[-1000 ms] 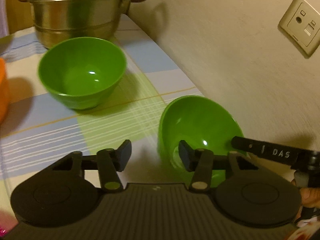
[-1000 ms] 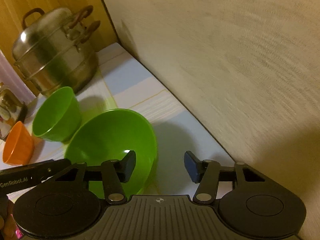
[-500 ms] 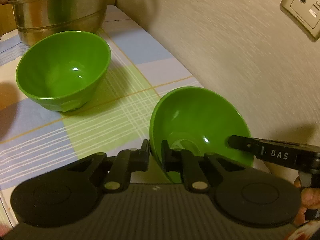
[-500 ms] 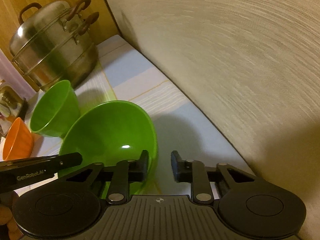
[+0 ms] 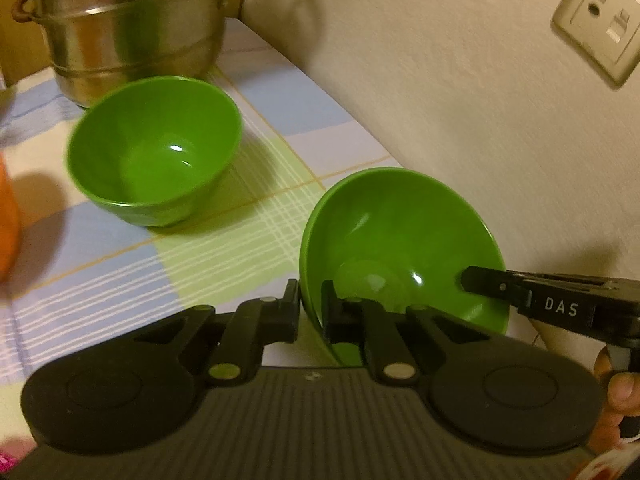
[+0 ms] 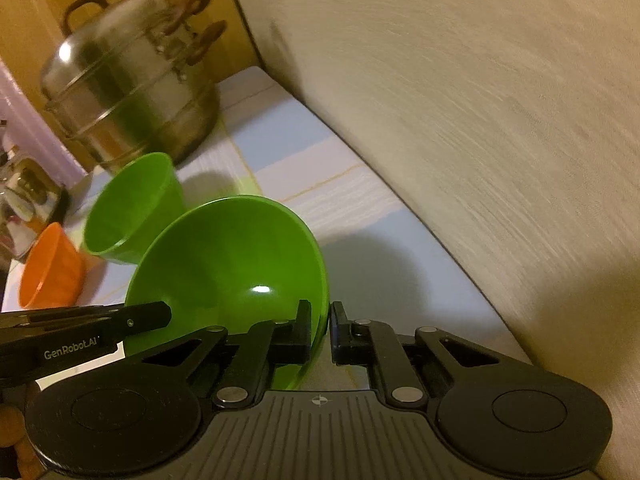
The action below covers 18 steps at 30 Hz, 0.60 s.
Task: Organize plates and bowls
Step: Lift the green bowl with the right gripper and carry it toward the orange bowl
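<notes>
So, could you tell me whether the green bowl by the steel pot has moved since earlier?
No. The far green bowl sits on the same spot of the checked tablecloth, just before the steel pot.

Orange bowl cropped at edge

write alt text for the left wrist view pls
The left gripper is shut on the rim of a tilted green bowl, which the right gripper pinches on the far rim. A second green bowl stands upright on the checked tablecloth, a steel steamer pot behind it.
</notes>
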### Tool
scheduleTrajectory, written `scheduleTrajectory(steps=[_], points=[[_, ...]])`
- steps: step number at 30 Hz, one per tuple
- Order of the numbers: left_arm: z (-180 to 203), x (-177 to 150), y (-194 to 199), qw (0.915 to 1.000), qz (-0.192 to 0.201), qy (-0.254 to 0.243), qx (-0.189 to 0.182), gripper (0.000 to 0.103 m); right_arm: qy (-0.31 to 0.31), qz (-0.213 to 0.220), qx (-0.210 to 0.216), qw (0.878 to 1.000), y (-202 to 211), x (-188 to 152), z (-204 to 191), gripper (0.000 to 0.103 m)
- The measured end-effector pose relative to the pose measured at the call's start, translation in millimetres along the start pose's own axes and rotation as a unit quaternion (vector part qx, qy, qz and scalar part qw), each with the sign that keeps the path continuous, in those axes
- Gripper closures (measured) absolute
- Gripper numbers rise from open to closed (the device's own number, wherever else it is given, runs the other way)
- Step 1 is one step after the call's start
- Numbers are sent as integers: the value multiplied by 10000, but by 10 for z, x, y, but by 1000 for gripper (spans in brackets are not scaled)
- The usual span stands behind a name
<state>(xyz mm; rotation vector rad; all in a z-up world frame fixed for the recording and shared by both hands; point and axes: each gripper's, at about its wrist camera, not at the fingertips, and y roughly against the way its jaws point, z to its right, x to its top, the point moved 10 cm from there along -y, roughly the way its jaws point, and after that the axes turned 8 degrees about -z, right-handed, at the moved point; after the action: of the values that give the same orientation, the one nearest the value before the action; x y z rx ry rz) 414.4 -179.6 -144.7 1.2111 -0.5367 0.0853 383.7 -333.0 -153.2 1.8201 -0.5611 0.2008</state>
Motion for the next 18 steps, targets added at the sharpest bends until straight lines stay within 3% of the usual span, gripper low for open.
scheduleTrajectory(steps=[7, 18], points=[[-426, 42, 567, 9989, 226, 231, 341, 94, 273, 32, 352, 9990, 175, 110, -637, 94], [-1757, 147, 1438, 9891, 446, 903, 1078, 95, 931, -113, 1091, 9896, 84, 394, -2264, 94]])
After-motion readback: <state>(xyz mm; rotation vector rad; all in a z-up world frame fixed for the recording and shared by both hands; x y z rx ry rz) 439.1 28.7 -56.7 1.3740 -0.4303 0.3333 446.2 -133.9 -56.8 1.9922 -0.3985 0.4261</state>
